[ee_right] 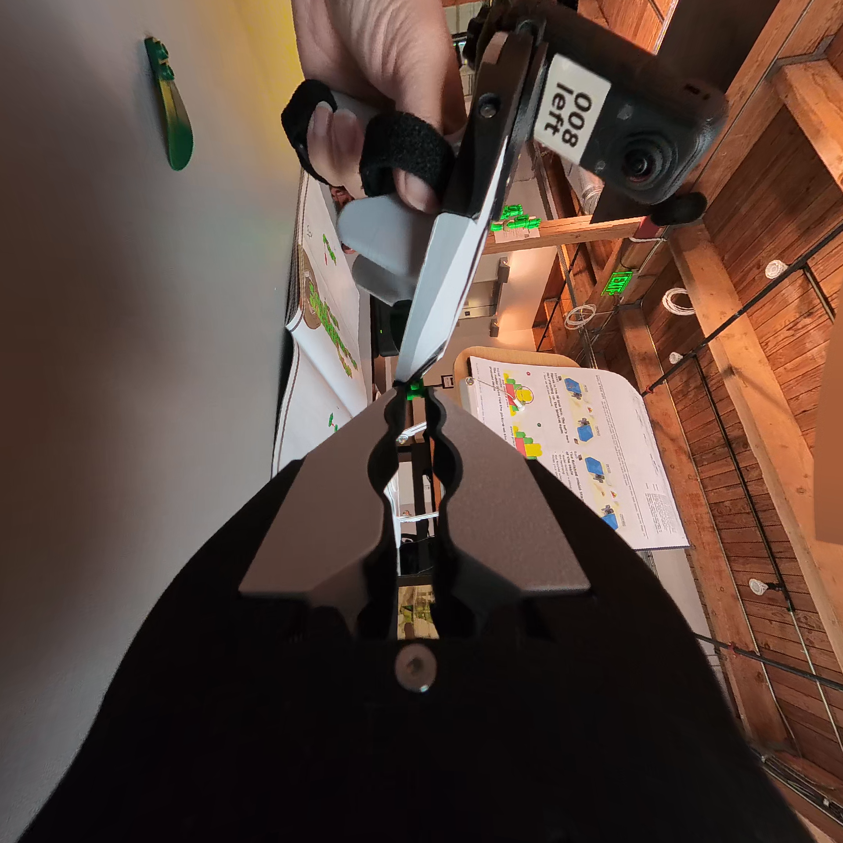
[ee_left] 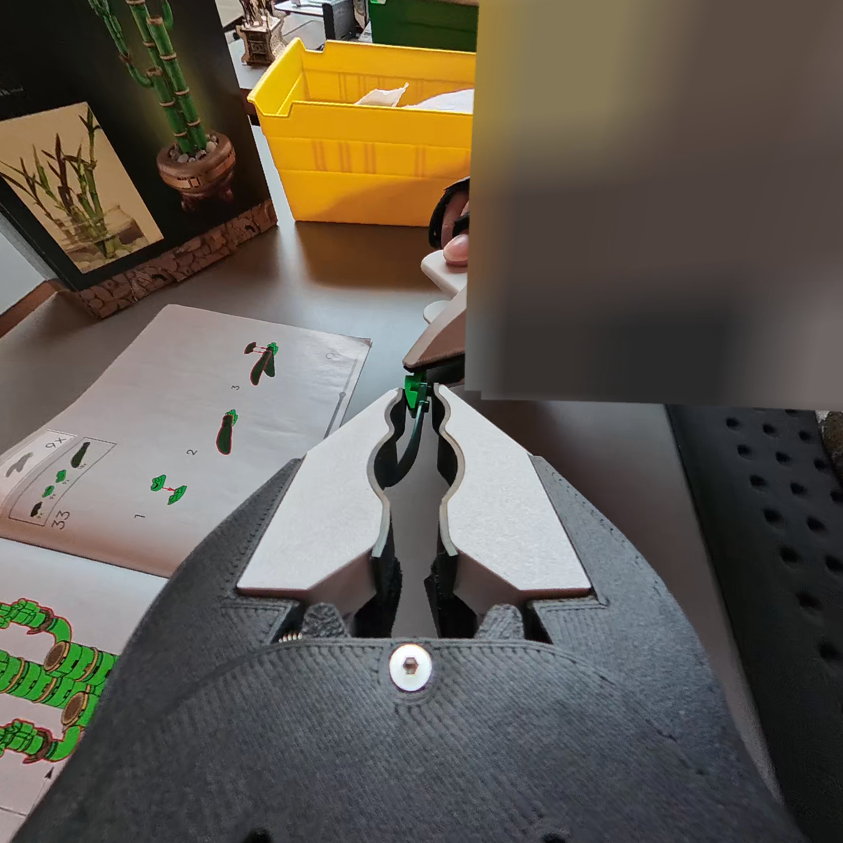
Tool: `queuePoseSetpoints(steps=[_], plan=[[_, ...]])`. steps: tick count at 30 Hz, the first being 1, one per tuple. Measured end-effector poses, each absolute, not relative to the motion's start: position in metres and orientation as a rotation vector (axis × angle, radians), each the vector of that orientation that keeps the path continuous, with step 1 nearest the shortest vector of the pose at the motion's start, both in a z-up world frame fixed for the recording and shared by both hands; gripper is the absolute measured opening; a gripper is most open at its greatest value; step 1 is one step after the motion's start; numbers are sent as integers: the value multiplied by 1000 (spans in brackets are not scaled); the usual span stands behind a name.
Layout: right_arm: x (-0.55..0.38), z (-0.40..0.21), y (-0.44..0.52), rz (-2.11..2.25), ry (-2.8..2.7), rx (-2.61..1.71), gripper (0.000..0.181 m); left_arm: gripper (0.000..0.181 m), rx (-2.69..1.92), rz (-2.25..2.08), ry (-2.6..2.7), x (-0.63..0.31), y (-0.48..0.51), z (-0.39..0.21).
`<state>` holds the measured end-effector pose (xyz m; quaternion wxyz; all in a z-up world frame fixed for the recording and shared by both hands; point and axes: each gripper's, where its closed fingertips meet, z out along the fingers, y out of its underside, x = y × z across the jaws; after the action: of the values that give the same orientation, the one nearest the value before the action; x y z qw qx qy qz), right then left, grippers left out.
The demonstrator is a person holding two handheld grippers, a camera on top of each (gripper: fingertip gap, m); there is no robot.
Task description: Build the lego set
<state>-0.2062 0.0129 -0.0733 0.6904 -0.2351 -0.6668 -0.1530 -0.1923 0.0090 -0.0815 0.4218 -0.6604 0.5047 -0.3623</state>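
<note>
My left gripper (ee_left: 417, 391) is shut on a dark green leaf piece (ee_left: 412, 444) that runs between its fingers. A small bright green piece (ee_left: 412, 387) sits at the leaf's tip. My right gripper (ee_left: 429, 365) comes in from the upper right and meets that tip; a blurred patch hides most of it. In the right wrist view, my right gripper (ee_right: 415, 398) is shut on the small bright green piece (ee_right: 415, 391). The left gripper (ee_right: 406, 378) reaches down to the same spot, held by a hand (ee_right: 378, 68). Both are held above the table.
The open instruction booklet (ee_left: 205, 433) lies at the left, with the set's box (ee_left: 127, 150) behind it. A yellow bin (ee_left: 365, 150) stands at the back. A black perforated mat (ee_left: 775, 547) lies at the right. Another green leaf (ee_right: 169, 105) lies on the table. Only a small space, under 4 cm, lies between the two pairs of fingers.
</note>
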Motion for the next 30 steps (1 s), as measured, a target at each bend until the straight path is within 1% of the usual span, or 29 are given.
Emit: queuePoseSetpoints(steps=[10, 12, 13, 21, 25, 28, 29, 30], plan=[[-207, -79, 14, -327, -1513, -543, 6, 9, -1721, -940, 1242, -192, 9, -86], [-208, -81, 14, -309, -1520, -561, 6, 15, -1761, -992, 1215, -193, 10, -89], [-208, -82, 15, -293, -1523, -578, 6, 10, -1777, -1031, 1202, -193, 10, -89], [-209, -90, 17, -108, -1529, -740, 7, 9, -1953, -1303, 1050, -195, 9, -95], [-210, -97, 19, -108, -1558, -771, 7, 9, -2019, -1350, 1004, -196, 10, -101], [-210, -104, 21, 63, -1566, -918, 7, 9, -2036, -1328, 1004, -197, 12, -105], [-208, -109, 23, 147, -1570, -1004, 6, 14, -2029, -1324, 996, -198, 14, -104], [-206, -116, 26, 236, -1569, -1103, 6, 27, -2014, -1321, 977, -199, 18, -100]])
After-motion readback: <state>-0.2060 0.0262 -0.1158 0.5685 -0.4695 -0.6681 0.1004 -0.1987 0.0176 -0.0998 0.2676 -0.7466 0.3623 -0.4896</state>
